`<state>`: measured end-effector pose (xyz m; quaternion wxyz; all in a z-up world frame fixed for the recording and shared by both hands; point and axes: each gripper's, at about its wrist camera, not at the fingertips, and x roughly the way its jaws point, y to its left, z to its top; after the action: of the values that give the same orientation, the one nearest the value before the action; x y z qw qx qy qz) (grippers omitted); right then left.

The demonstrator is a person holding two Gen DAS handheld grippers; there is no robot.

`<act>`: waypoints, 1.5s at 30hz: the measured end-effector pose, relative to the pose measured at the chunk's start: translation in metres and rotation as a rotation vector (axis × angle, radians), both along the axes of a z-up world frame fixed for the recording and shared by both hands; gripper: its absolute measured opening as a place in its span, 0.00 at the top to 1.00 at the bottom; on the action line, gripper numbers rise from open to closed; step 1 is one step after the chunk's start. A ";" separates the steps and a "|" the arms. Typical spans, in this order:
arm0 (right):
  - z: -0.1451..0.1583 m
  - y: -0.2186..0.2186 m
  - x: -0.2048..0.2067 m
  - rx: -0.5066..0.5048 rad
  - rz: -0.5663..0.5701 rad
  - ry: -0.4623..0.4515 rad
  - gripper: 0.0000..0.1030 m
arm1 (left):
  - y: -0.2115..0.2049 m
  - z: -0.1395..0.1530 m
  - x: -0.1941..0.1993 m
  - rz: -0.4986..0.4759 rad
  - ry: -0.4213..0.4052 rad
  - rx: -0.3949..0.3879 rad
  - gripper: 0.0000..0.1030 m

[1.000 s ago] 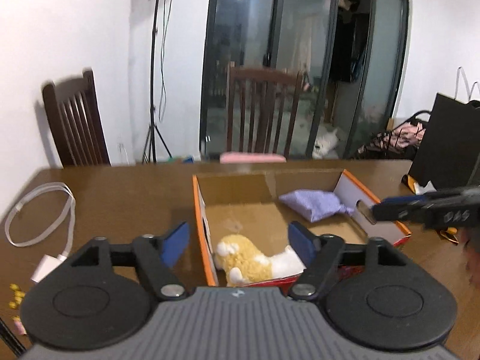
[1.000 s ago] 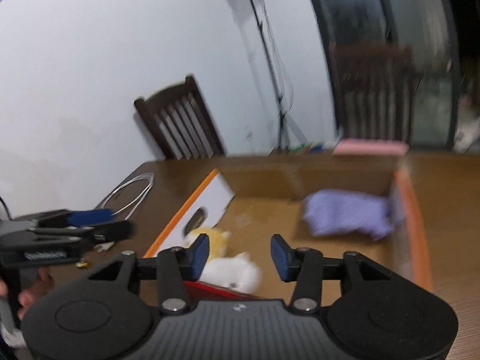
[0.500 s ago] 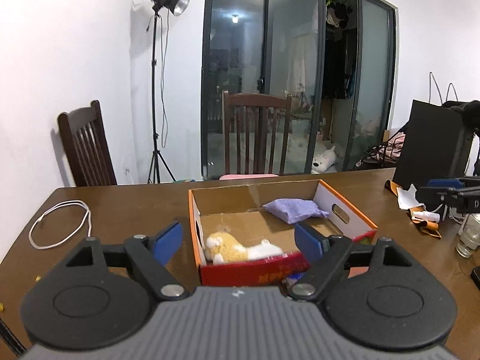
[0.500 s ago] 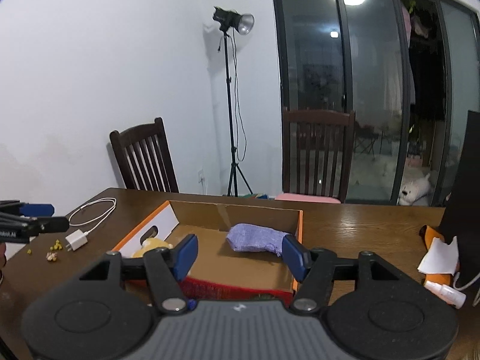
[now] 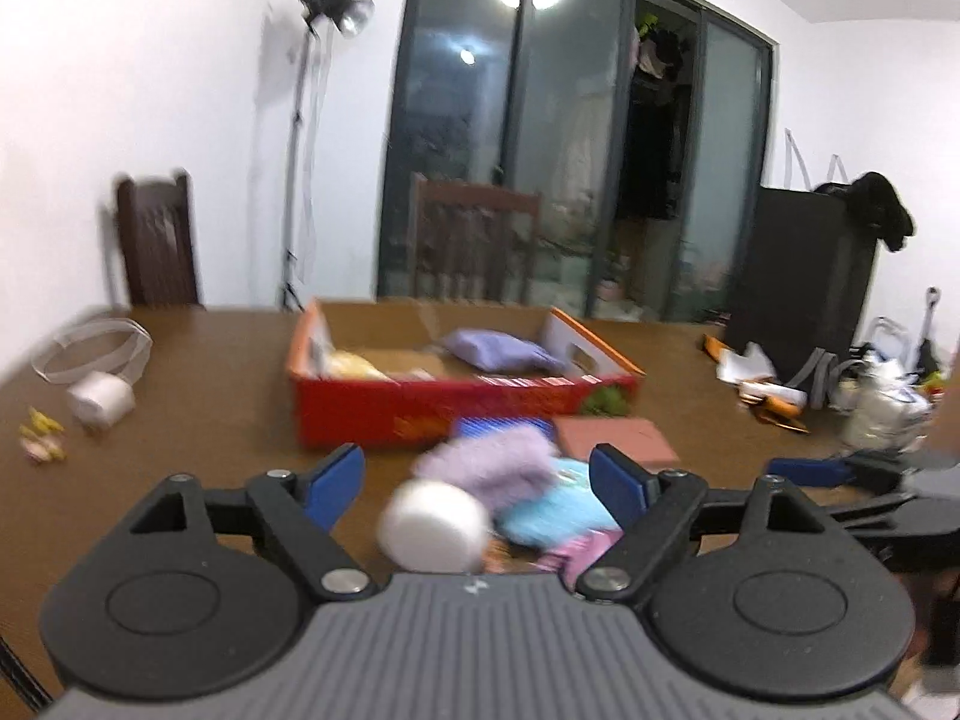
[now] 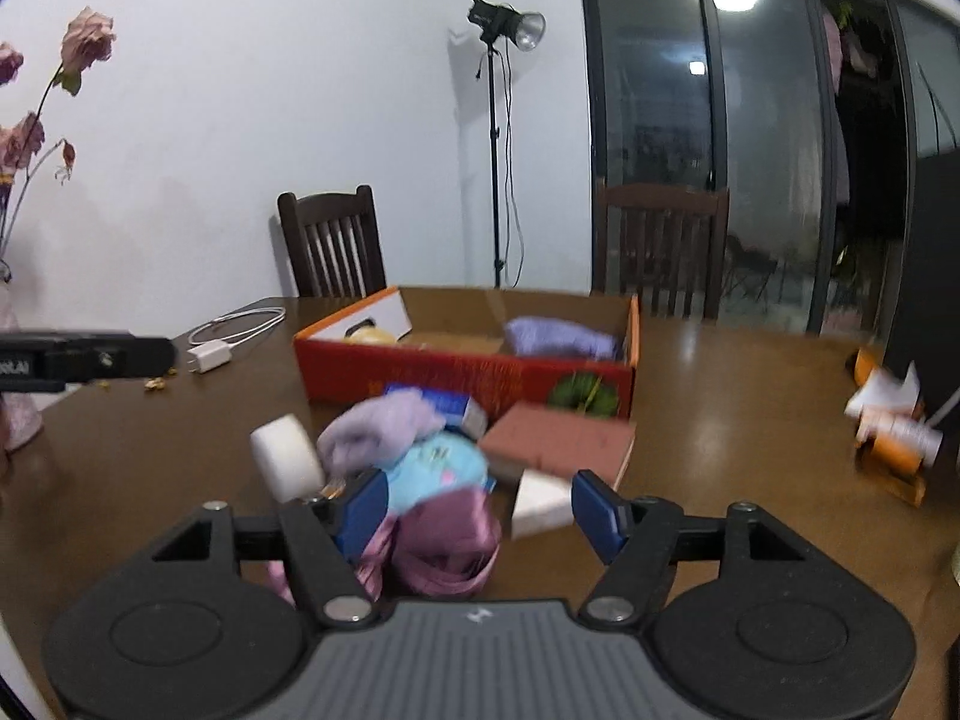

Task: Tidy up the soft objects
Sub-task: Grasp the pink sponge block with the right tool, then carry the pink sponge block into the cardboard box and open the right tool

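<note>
A red and orange cardboard box point(image 5: 456, 402) point(image 6: 468, 372) stands on the brown table, holding a lilac pouch point(image 5: 498, 348) point(image 6: 558, 336) and a yellow plush point(image 5: 354, 366) point(image 6: 369, 335). In front of it lies a pile: a purple fuzzy cloth point(image 5: 486, 465) point(image 6: 378, 432), a light blue soft item point(image 5: 558, 504) point(image 6: 435, 468), a pink satin cloth point(image 6: 444, 546) and a white roll point(image 5: 432, 531) point(image 6: 285, 459). My left gripper point(image 5: 477, 480) is open and empty over the pile. My right gripper point(image 6: 480, 510) is open and empty above the pink cloth.
A pink book point(image 6: 558, 438), a white block point(image 6: 543, 504) and a blue box point(image 6: 444, 402) lie by the pile. A white charger and cable point(image 6: 210, 354) lie at left. Orange and white packaging point(image 6: 894, 432) sits at right. Chairs stand behind the table.
Both grippers have pulled back from the box toward the near side of the table and tilted down, so the pile in front of the box is now in view. Both stay open.
</note>
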<state>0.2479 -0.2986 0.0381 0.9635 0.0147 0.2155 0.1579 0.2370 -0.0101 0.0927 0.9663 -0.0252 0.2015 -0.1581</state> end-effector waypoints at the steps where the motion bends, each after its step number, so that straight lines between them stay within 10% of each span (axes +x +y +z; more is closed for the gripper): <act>1: -0.003 -0.004 0.000 0.015 -0.001 0.010 0.35 | -0.008 -0.002 0.005 -0.016 0.012 0.003 0.26; 6: -0.014 -0.026 0.032 0.081 -0.063 0.043 0.36 | -0.055 -0.011 0.056 -0.147 0.117 -0.037 0.59; 17: -0.053 -0.064 0.146 0.327 -0.143 0.202 0.68 | -0.125 -0.056 0.175 -0.105 0.365 0.022 0.59; 26: -0.064 -0.079 0.150 0.392 -0.156 0.229 0.73 | -0.133 -0.058 0.188 -0.106 0.377 -0.001 0.67; 35: -0.002 -0.065 0.084 0.377 -0.131 0.015 0.74 | -0.107 0.011 0.101 -0.171 0.147 -0.044 0.67; 45: -0.014 -0.008 -0.035 0.272 0.037 0.107 0.73 | -0.033 -0.040 -0.035 -0.167 0.309 -0.105 0.65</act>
<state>0.2125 -0.3064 0.0237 0.9367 0.1494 0.2433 0.2025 0.2024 -0.0430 0.0524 0.9047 -0.0827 0.3404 -0.2425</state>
